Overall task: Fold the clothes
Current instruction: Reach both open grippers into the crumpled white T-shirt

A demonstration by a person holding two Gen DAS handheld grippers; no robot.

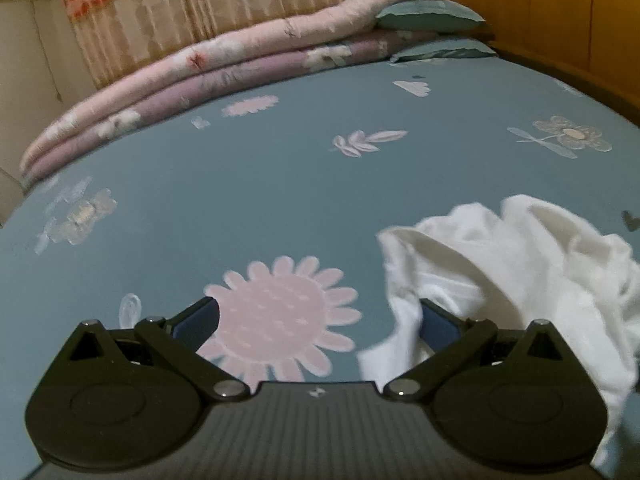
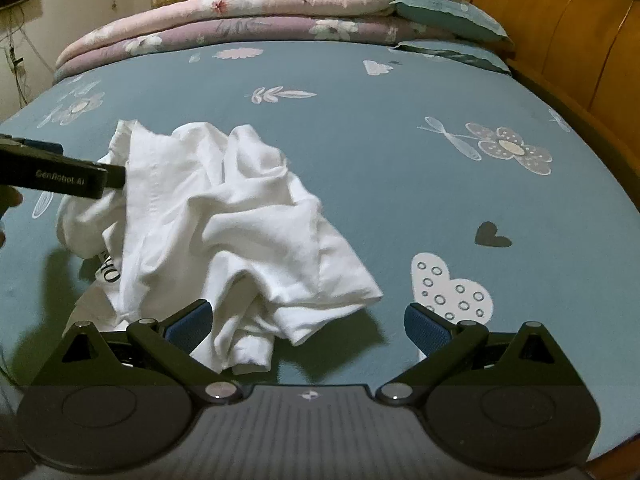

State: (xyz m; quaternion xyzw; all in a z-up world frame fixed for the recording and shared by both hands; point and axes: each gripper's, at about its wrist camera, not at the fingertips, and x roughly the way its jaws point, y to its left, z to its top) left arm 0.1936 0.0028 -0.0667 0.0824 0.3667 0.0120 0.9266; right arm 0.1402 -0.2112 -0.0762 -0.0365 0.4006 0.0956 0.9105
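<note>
A crumpled white garment (image 2: 224, 220) with dark lettering near its left hem lies bunched on the blue flowered bedsheet (image 2: 400, 184). In the left wrist view the garment (image 1: 520, 272) fills the right side, and its edge drapes against the right finger. My left gripper (image 1: 318, 322) is open, with only the pink flower print between its fingers. In the right wrist view the left gripper (image 2: 72, 174) reaches in from the left and touches the garment's left edge. My right gripper (image 2: 308, 322) is open, and the garment's near hem lies by its left finger.
A folded pink and purple quilt (image 2: 248, 20) lies along the far edge of the bed, with teal pillows (image 2: 448, 16) at its right end. A wooden headboard (image 2: 572, 40) stands on the right. Curtains (image 1: 180, 12) hang behind the bed.
</note>
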